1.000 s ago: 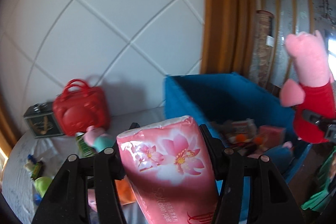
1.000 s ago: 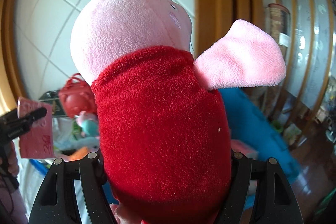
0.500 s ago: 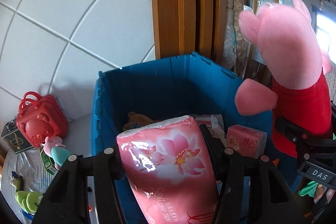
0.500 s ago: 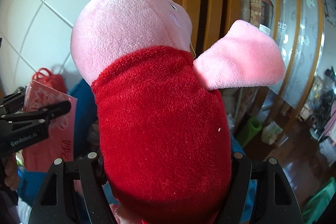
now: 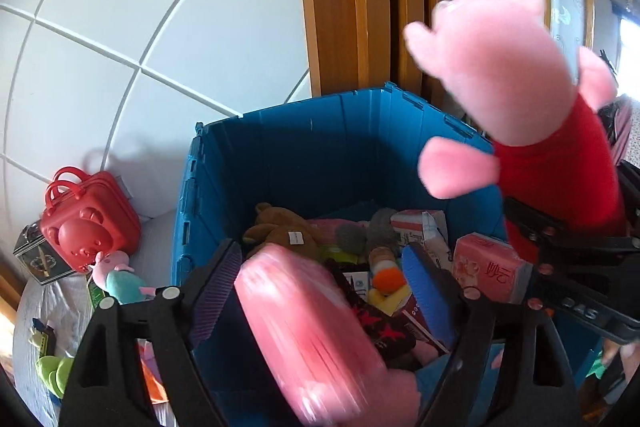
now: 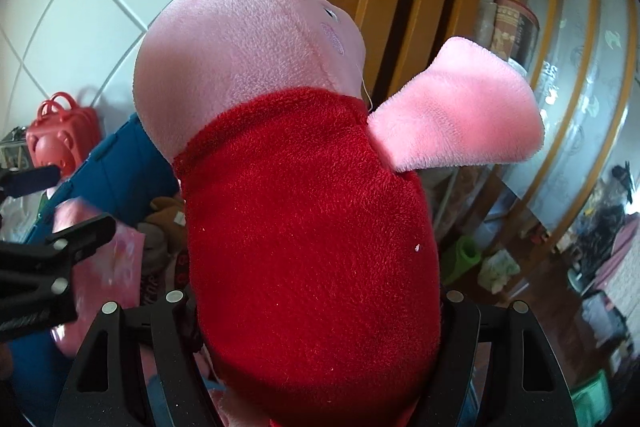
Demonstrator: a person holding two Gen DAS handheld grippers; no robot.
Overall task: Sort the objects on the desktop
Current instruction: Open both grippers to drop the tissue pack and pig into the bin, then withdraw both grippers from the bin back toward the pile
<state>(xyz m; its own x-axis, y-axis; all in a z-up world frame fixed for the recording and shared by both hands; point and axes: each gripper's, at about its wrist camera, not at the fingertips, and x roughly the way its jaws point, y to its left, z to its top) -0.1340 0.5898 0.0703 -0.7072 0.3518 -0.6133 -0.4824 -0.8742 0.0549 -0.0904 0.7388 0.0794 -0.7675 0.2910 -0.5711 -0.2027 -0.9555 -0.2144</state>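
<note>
My left gripper (image 5: 324,291) hangs over the blue bin (image 5: 280,155) with its jaws spread wide. The pink tissue pack (image 5: 308,339) is blurred between them, touching neither pad, dropping into the bin. My right gripper (image 6: 316,311) is shut on the pink pig plush in a red dress (image 6: 304,211), held upright over the bin's right side. The plush also shows in the left wrist view (image 5: 520,115). The left gripper and the pack (image 6: 104,267) show at the left of the right wrist view.
The bin holds a brown plush (image 5: 280,231), small cartons (image 5: 420,227), a pink tissue box (image 5: 488,271) and other items. On the white tabletop left of it are a red bear case (image 5: 88,219), a small pig plush (image 5: 120,279) and a green toy (image 5: 52,371).
My left gripper moved over the bin, opened and let go of the tissue pack, which is falling. The right gripper carried the pig plush closer above the bin.
</note>
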